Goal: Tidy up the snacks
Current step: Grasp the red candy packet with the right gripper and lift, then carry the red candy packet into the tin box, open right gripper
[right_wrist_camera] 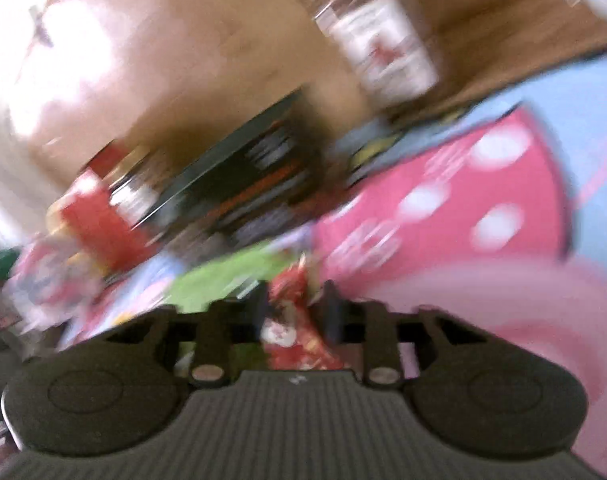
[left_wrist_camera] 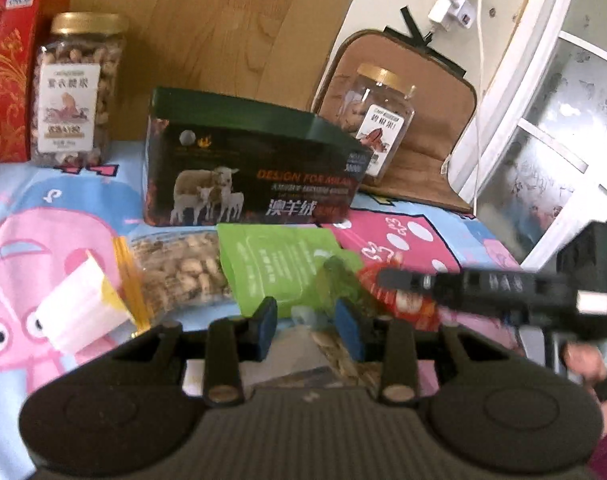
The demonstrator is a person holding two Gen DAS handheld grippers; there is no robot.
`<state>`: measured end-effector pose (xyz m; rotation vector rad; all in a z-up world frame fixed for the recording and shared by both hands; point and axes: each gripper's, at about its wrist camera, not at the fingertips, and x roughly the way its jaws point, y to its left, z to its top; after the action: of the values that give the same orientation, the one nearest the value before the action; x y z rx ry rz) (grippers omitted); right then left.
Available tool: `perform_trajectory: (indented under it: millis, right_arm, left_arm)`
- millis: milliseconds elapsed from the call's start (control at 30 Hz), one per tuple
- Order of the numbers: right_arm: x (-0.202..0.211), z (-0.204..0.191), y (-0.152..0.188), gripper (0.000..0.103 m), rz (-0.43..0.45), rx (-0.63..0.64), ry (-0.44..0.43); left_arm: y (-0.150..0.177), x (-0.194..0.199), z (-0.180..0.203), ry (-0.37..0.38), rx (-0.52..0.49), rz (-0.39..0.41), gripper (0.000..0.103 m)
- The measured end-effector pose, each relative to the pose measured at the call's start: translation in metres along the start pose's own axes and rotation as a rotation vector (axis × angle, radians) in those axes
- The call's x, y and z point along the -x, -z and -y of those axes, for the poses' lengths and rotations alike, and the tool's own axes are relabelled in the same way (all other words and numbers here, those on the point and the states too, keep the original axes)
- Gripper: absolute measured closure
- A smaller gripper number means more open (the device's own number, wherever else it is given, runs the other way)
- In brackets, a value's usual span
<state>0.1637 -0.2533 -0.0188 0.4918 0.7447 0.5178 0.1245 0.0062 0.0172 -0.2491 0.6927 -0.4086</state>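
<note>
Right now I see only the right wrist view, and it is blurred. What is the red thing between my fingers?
Observer: A red snack packet. In the left wrist view it sits just right of a green pouch.
Operator: What is left of the pouch?
Observer: A clear bag of nuts, flat on the cartoon cloth.
Operator: And behind them?
Observer: A dark box with sheep printed on it, and a full nut jar farther left.
</note>
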Motion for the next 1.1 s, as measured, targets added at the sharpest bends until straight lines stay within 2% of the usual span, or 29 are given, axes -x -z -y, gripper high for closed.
perform_trajectory:
  millis: [133, 267, 300, 367, 533, 600, 667, 767, 900, 933, 967, 1033, 1100]
  right_arm:
    - [0.014, -0.023, 0.033, 0.073, -0.038, 0.020, -0.091]
    - [0.030, -0.042, 0.054, 0.070, -0.010, 0.083, -0.097]
    - [0.034, -0.043, 0.056, 0.067, 0.003, 0.088, -0.092]
    - [0.044, -0.039, 0.060, 0.051, 0.035, 0.084, -0.080]
    - [0.050, -0.031, 0.071, 0.044, 0.041, 0.104, -0.049]
    - [0.058, -0.032, 0.077, 0.035, 0.058, 0.132, -0.034]
    - [0.065, -0.038, 0.083, 0.027, 0.080, 0.194, 0.003]
    - [0.069, -0.044, 0.092, 0.027, 0.085, 0.302, 0.099]
    - [0.068, -0.044, 0.100, 0.029, 0.089, 0.366, 0.129]
    - [0.067, -0.046, 0.101, 0.039, 0.089, 0.384, 0.141]
    - [0.065, -0.048, 0.102, 0.055, 0.083, 0.411, 0.152]
    - [0.063, -0.053, 0.107, 0.072, 0.084, 0.469, 0.192]
    - [0.064, -0.052, 0.106, 0.076, 0.097, 0.473, 0.211]
  left_arm:
    - [0.009, 0.023, -0.002, 0.002, -0.004, 0.024, 0.069]
    - [0.011, 0.045, -0.008, 0.005, 0.050, 0.044, 0.069]
    - [0.010, 0.051, -0.008, 0.013, 0.062, 0.051, 0.069]
    - [0.009, 0.060, -0.003, 0.041, 0.067, 0.058, 0.069]
    - [0.011, 0.052, 0.030, 0.112, -0.014, 0.007, 0.069]
    - [0.015, 0.044, 0.043, 0.140, -0.031, -0.028, 0.069]
    - [0.021, 0.035, 0.054, 0.173, -0.048, -0.065, 0.069]
    - [0.027, 0.021, 0.070, 0.190, -0.083, -0.111, 0.069]
    - [0.036, 0.000, 0.085, 0.187, -0.109, -0.190, 0.067]
    - [0.037, -0.006, 0.087, 0.174, -0.113, -0.210, 0.067]
    - [0.038, -0.010, 0.087, 0.167, -0.114, -0.221, 0.067]
    - [0.040, -0.014, 0.086, 0.185, -0.101, -0.221, 0.067]
    - [0.038, -0.014, 0.087, 0.197, -0.095, -0.219, 0.067]
